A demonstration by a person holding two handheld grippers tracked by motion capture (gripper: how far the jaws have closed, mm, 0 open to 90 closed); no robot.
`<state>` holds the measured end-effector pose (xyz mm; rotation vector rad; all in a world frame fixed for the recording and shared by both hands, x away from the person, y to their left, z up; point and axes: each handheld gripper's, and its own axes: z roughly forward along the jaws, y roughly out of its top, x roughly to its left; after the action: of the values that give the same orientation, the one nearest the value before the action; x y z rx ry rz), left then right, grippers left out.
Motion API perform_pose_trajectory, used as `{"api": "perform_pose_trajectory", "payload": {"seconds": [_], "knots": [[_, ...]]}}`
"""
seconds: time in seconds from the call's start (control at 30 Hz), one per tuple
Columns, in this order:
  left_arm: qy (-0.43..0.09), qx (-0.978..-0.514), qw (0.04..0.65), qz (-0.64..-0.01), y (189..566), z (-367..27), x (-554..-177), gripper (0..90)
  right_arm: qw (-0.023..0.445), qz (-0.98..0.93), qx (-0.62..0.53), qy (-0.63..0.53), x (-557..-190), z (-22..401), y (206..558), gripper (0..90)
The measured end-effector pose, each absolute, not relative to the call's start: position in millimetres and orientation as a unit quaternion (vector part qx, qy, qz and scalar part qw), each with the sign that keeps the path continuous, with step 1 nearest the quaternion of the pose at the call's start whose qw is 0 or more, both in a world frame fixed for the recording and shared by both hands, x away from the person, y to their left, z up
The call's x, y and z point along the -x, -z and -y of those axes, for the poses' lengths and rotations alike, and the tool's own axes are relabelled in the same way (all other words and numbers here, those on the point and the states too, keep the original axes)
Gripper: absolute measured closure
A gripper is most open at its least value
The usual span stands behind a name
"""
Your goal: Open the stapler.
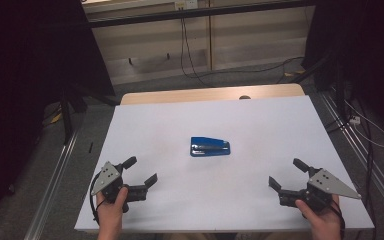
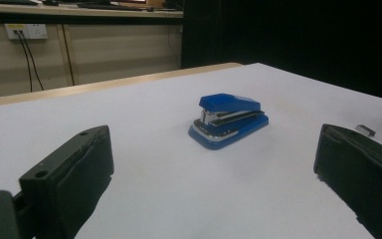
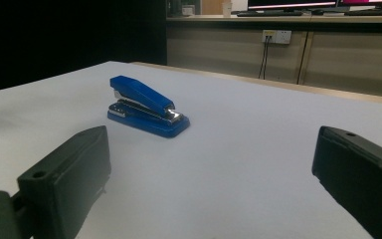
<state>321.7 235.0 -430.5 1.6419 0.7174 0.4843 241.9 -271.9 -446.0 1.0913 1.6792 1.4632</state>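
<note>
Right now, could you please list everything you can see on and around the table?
stapler: one, blue with silver metal, lying near the middle of the table, apart from both grippers
table: one, white top with a wooden far edge
wall sockets: one white plate with dark cables hanging down, on the far wall
left gripper: one, black with a grey plate, jaws open, near left corner
right gripper: one, black with a grey plate, jaws open, near right corner
hands: two, at the near edge, holding the grippers

Soft overhead light falls evenly on the white table (image 1: 260,120). Around the table everything sinks into darkness. All pictures look slightly soft and grainy.
</note>
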Motion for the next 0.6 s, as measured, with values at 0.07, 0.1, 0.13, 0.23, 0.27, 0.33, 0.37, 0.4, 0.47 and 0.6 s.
{"api": "perform_pose_trajectory", "payload": {"seconds": [0.07,0.1,0.13,0.23,0.27,0.33,0.37,0.4,0.47,0.6], "knots": [[-0.208,-0.710,0.599,-0.307,430.6,-234.5,-321.9,2.3,0.326,-0.642,-0.416,-0.555,-241.5,272.6,445.7,1.2],[-0.206,-0.712,0.599,-0.303,430.5,-232.5,-322.1,2.3,0.326,-0.643,-0.416,-0.554,-241.6,273.1,445.8,1.2],[-0.205,-0.713,0.599,-0.301,430.4,-231.2,-322.3,2.3,0.326,-0.642,-0.417,-0.554,-241.6,273.5,445.8,1.2],[-0.202,-0.716,0.598,-0.298,430.8,-227.9,-323.5,2.3,0.325,-0.642,-0.419,-0.554,-242.0,274.2,445.7,1.3],[-0.199,-0.718,0.597,-0.297,430.8,-227.1,-323.9,2.3,0.325,-0.641,-0.419,-0.555,-241.9,274.4,445.6,1.4],[-0.198,-0.718,0.598,-0.296,430.6,-226.7,-324.3,2.3,0.321,-0.637,-0.423,-0.558,-241.9,274.1,444.9,1.3],[-0.199,-0.716,0.600,-0.296,430.3,-226.4,-324.6,2.3,0.322,-0.638,-0.423,-0.557,-242.0,274.0,444.4,1.3],[-0.203,-0.717,0.598,-0.294,429.1,-225.9,-325.2,2.3,0.323,-0.639,-0.422,-0.556,-242.2,274.0,443.8,1.3],[-0.204,-0.716,0.598,-0.296,428.8,-225.7,-324.9,2.2,0.319,-0.635,-0.425,-0.561,-241.4,273.1,442.2,1.3],[-0.200,-0.716,0.599,-0.296,428.3,-224.9,-325.4,2.1,0.321,-0.638,-0.423,-0.557,-242.1,272.0,440.3,1.3]]}}
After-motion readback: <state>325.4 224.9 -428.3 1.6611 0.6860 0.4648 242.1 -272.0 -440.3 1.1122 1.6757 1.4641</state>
